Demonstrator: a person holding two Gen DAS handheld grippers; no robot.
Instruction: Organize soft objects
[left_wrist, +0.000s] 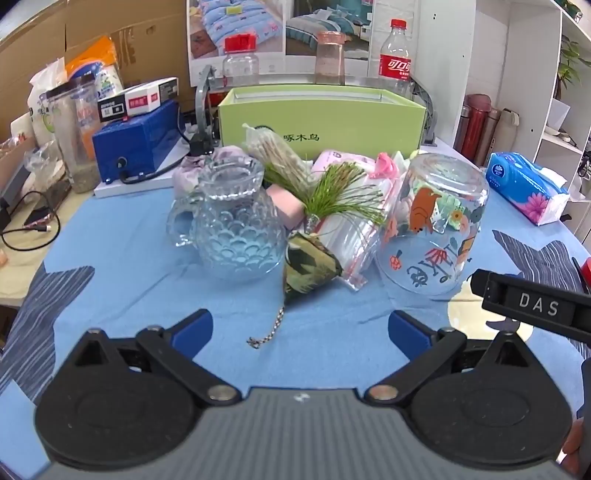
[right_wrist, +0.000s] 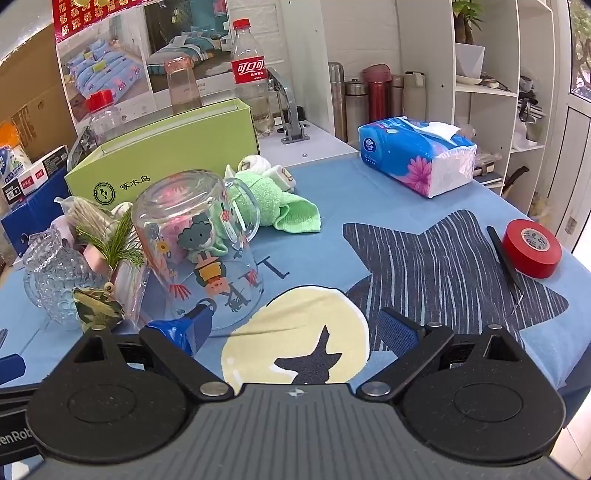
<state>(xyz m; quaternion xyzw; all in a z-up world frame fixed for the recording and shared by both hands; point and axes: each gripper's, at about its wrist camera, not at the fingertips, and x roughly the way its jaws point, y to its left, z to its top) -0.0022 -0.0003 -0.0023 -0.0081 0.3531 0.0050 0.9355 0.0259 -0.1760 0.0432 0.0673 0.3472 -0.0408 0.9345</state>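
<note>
Presently both pairs of jaws are spread wide with nothing between them: the left gripper (left_wrist: 300, 328) is held over bare blue cloth (left_wrist: 129, 258), the right gripper (right_wrist: 295, 328) over the cloth's yellow moon print.

Just ahead of the left jaws a camouflage-patterned pouch (left_wrist: 308, 266) with a green tassel is wedged between a scalloped glass pitcher (left_wrist: 236, 229) and an upturned printed glass mug (left_wrist: 432, 225), with a plastic zip bag (left_wrist: 351, 240) under it. Should the pouch be drawn out carelessly, either glass could be nudged or tipped – the mug (already leaning) looks the likelier to roll. Its chain (left_wrist: 267, 328), trailing toward the jaws, could be snagged.

Beyond and left of the right jaws, behind the mug, a green towel (right_wrist: 284, 206) is seen lying before the green box (right_wrist: 166, 158) – presumably the destination, though that is only judged. The right gripper's left finger stands close to the mug's rim; contact cannot be ruled out.

Much is masked: pink soft items behind the tassel are half covered, and the box's interior cannot be seen.
</note>
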